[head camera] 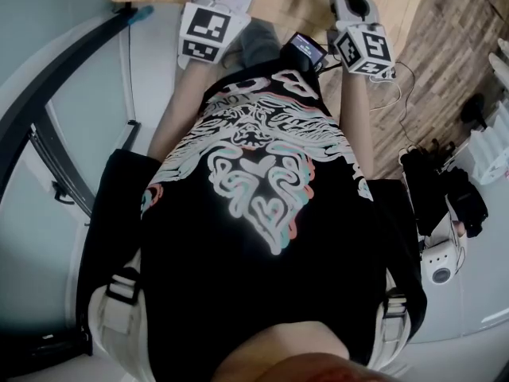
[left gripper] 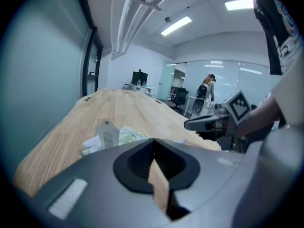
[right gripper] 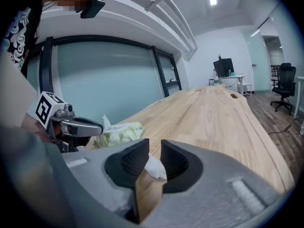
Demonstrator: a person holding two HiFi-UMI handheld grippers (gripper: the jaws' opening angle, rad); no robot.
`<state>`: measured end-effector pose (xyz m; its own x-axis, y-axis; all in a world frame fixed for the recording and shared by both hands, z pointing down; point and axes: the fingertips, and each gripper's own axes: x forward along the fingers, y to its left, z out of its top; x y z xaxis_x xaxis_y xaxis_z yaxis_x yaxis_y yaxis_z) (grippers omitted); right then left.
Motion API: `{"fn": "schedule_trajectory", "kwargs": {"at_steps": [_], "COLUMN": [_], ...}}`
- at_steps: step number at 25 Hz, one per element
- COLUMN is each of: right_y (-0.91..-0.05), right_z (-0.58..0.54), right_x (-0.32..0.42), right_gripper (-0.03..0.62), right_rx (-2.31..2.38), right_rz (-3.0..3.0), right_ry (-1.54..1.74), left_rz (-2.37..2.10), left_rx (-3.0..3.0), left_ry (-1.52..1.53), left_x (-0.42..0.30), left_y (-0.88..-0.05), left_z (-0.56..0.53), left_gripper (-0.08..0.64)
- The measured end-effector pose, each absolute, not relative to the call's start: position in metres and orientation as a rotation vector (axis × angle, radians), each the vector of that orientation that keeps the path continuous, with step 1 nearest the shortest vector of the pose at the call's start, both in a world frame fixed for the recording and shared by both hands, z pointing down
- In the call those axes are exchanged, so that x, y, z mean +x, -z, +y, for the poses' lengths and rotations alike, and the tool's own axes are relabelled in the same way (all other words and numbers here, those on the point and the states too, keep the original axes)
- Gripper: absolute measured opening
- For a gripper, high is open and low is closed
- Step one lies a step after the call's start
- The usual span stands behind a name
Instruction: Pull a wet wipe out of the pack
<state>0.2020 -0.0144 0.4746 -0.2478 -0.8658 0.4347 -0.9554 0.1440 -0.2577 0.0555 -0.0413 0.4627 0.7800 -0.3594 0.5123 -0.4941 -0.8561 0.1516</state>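
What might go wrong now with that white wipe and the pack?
The wipe sits between the right gripper's parted jaws, unpinched, so it may slip free. The pack lies loose on the table; the left gripper is shut near it, seemingly on nothing, so a pull could drag the whole pack along.

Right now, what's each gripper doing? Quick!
Left gripper: shut, empty.
Right gripper: open, a wipe between its jaws, not gripped.

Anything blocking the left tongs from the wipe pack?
Nothing visible. The wipe pack lies on the table just ahead of the left tongs, slightly to their left. The right tongs hover off to the right, clear of that line.
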Motion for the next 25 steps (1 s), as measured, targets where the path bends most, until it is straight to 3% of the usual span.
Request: {"fn": "schedule_trajectory", "kwargs": {"at_steps": [3, 5, 25], "right_y": [-0.47, -0.465, -0.401], "right_z": [-0.011, -0.008, 0.041], "right_x": [0.202, 0.202, 0.186], "right_gripper": [0.067, 0.0, -0.002], "right_rx": [1.802, 1.801, 1.826], "right_rz": [-2.231, -2.23, -2.3], "right_ry": [-0.699, -0.667, -0.464], "left_rz": [-0.665, -0.672, -0.806], "left_rx": [2.708, 2.714, 2.807], "left_ry": [-0.69, -0.681, -0.61], "left_x": [0.055, 0.055, 0.032], "left_y": [-0.458, -0.454, -0.402], "left_z": [-0.038, -0.037, 0.002], "left_gripper": [-0.014, -0.014, -0.014]}}
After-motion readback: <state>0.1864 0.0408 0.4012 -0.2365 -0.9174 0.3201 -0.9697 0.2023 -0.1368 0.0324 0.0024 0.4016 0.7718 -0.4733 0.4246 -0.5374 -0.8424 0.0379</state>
